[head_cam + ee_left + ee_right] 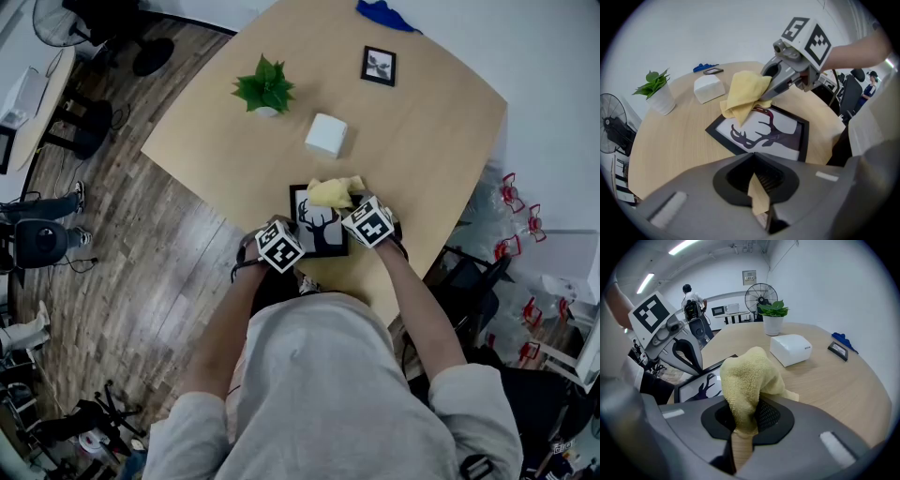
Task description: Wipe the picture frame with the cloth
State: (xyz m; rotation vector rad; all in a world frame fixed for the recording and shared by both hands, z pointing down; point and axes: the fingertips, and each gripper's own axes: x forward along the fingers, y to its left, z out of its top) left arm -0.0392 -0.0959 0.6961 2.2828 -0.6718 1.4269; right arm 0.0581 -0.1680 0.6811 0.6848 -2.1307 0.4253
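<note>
A black picture frame with a deer silhouette lies flat near the front edge of the wooden table. My right gripper is shut on a yellow cloth, which hangs bunched over the frame's far edge. The cloth fills the right gripper jaws. My left gripper is at the frame's near left corner. The left gripper jaws are together with nothing showing between them, and the frame's near edge is hidden beneath them.
Farther back on the table stand a potted plant, a white box, a small black frame and a blue cloth. Chairs and a fan stand on the wooden floor to the left.
</note>
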